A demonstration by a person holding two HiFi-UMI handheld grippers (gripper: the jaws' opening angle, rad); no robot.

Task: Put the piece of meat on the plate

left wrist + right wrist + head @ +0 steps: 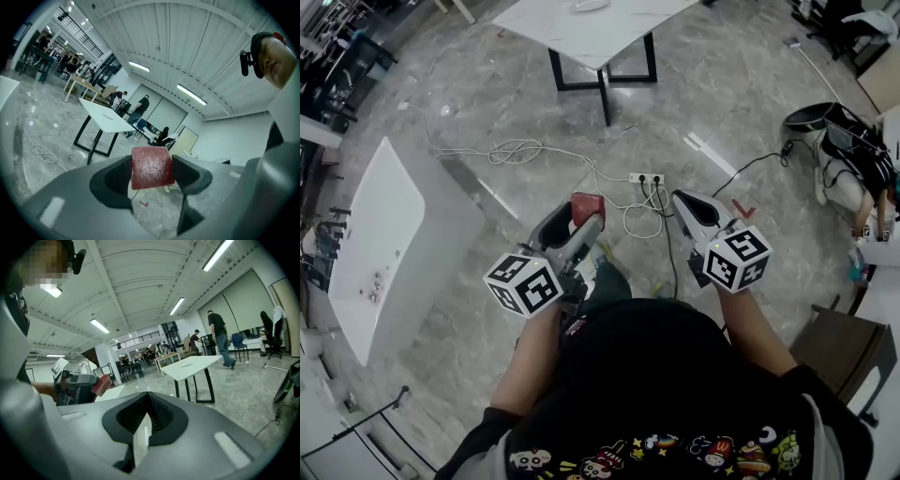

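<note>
A red piece of meat (587, 206) sits clamped between the jaws of my left gripper (579, 221), held at waist height over the floor. The left gripper view shows the meat (151, 167) as a rounded red block filling the gap between the dark pads. My right gripper (688, 204) is beside it, shut with nothing in it; its pads meet in the right gripper view (146, 416). That view also shows the left gripper (77, 380) with the meat (102, 384). A white plate (591, 5) lies on the white table (581, 37) several steps ahead.
A white counter (380, 244) stands to my left. A power strip (643, 178) with looping cables (516, 150) lies on the marble floor between me and the table. A brown stool (844, 361) and bags (839, 141) are to the right. People (218, 336) stand far off.
</note>
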